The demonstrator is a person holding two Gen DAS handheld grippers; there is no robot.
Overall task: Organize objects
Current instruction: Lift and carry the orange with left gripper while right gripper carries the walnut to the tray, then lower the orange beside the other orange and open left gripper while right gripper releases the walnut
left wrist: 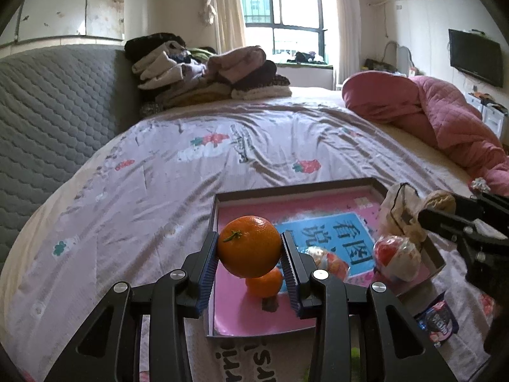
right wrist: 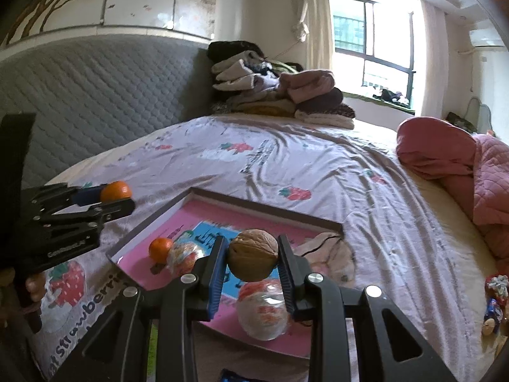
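Note:
My left gripper (left wrist: 249, 251) is shut on an orange (left wrist: 249, 246) and holds it above the near left part of a shallow pink-lined box (left wrist: 296, 187). A second orange (left wrist: 264, 282) lies in the box below it. My right gripper (right wrist: 253, 256) is shut on a walnut (right wrist: 253, 254) above the box (right wrist: 264, 205). In the box lie two wrapped red-and-white snacks (right wrist: 262, 313) (right wrist: 184, 256), a cloth pouch (right wrist: 331, 251) and the orange (right wrist: 160, 249). The left gripper with its orange (right wrist: 116, 191) shows at the left of the right wrist view.
The box sits on a bed with a strawberry-print sheet (left wrist: 159, 172). A pile of folded clothes (left wrist: 206, 73) lies at the head, a pink quilt (left wrist: 429, 111) at the right. A blue snack packet (left wrist: 437, 321) lies beside the box. Small items (right wrist: 493, 302) lie at the right.

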